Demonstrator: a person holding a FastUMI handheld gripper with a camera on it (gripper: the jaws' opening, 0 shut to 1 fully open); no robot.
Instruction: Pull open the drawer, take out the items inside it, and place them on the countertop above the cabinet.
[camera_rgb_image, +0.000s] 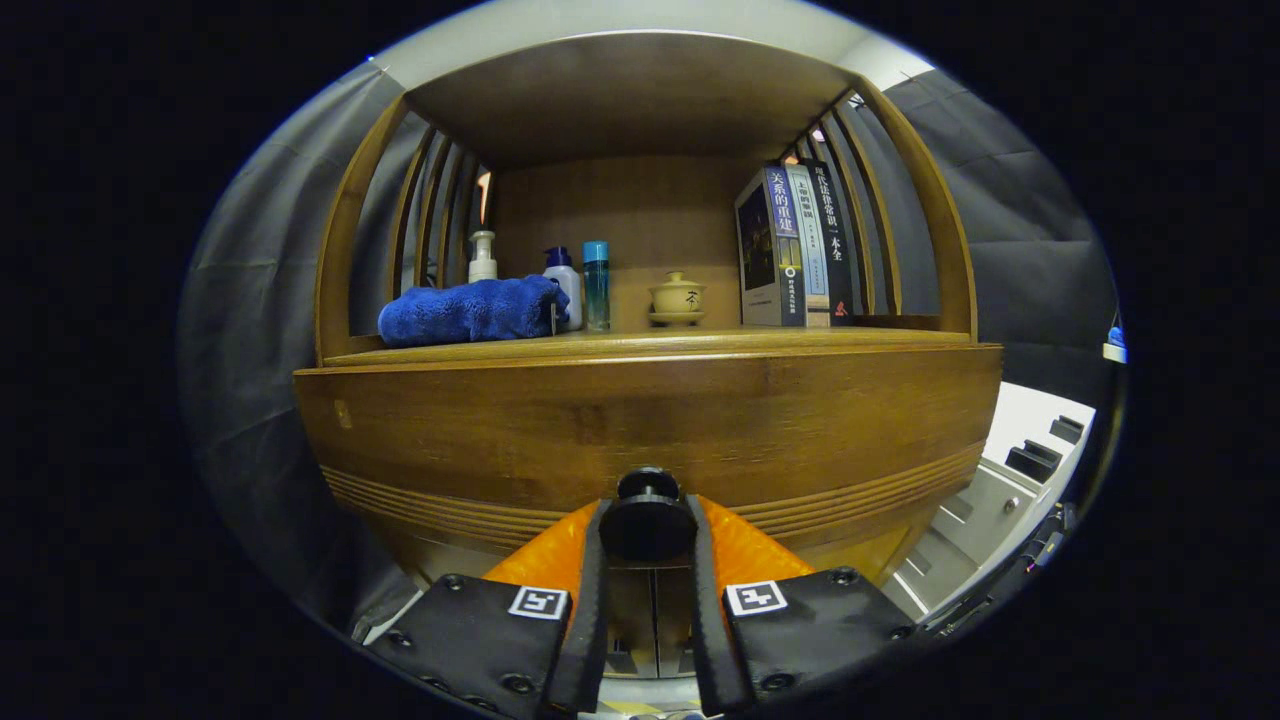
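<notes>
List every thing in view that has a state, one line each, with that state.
gripper: shut on the drawer knob
drawer knob: clamped between both fingers
drawer: front looks flush, not yet pulled out
blue towel: rolled, lying on the countertop
bottles: upright, capped
teacup: lidded, on its saucer
books: standing upright, closed

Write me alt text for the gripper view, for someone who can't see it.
The hand-held gripper is shut on the round dark knob of a closed wooden drawer. On the countertop above sit a folded blue towel, three bottles, a small lidded cup and upright books.
</notes>
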